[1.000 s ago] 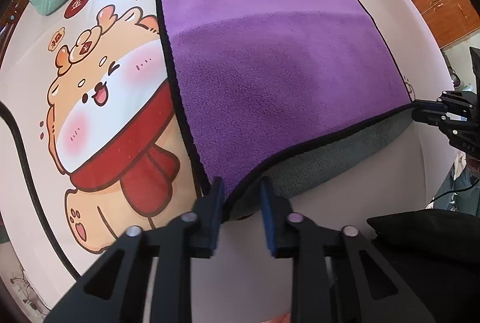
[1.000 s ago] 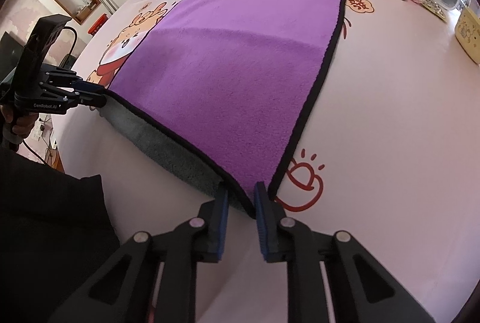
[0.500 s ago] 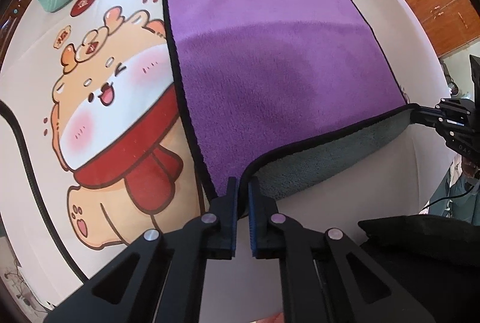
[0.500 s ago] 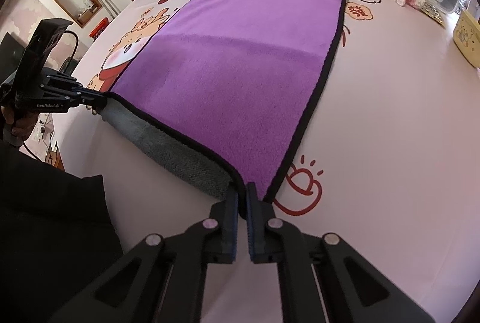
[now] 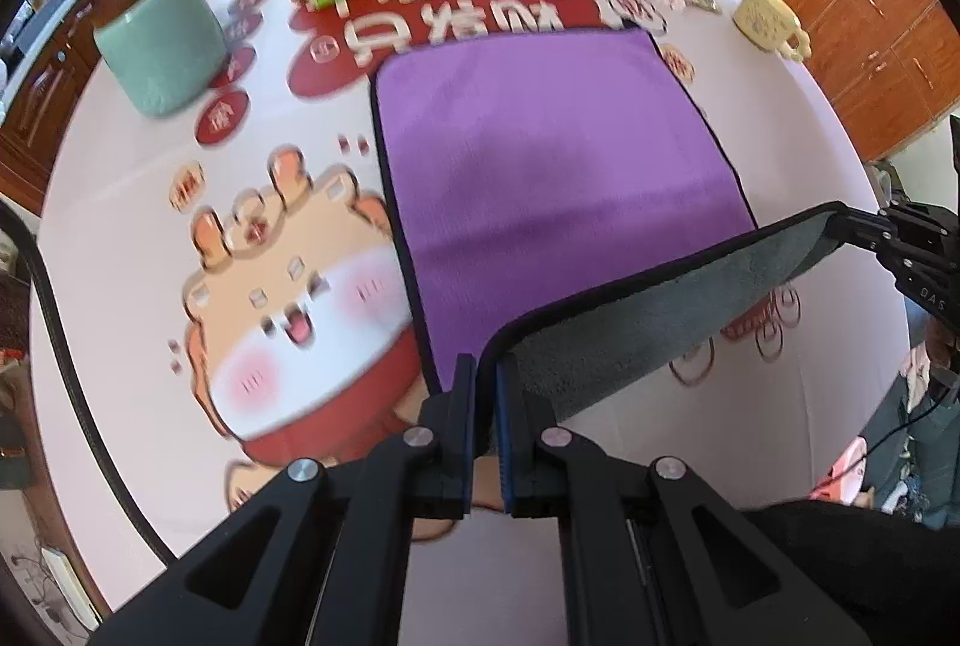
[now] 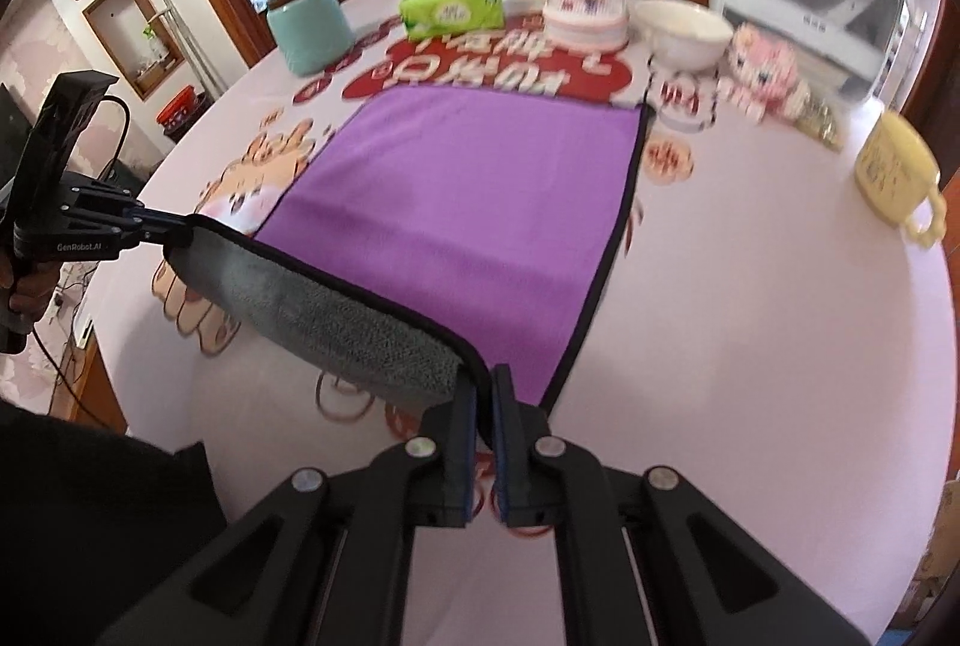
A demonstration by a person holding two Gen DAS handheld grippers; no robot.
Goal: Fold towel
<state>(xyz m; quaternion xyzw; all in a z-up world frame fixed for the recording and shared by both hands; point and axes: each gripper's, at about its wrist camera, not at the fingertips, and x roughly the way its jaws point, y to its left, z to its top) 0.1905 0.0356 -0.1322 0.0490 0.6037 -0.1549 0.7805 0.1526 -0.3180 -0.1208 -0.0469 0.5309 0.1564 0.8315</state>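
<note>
A purple towel with a grey underside and black trim lies on the round table; it also shows in the right wrist view. My left gripper is shut on its near left corner. My right gripper is shut on its near right corner. Both corners are lifted off the table, so the near edge hangs between them with the grey side showing. The far half still lies flat. Each gripper shows in the other's view, the right one and the left one.
At the table's far side stand a green tissue box, a teal canister, a domed pink figurine, a white bowl and a pink toy. A yellow mug is at the right.
Both grippers closed on the towel's near corners, then lifted them up off the table and toward the far side. The near edge now hangs in the air.
</note>
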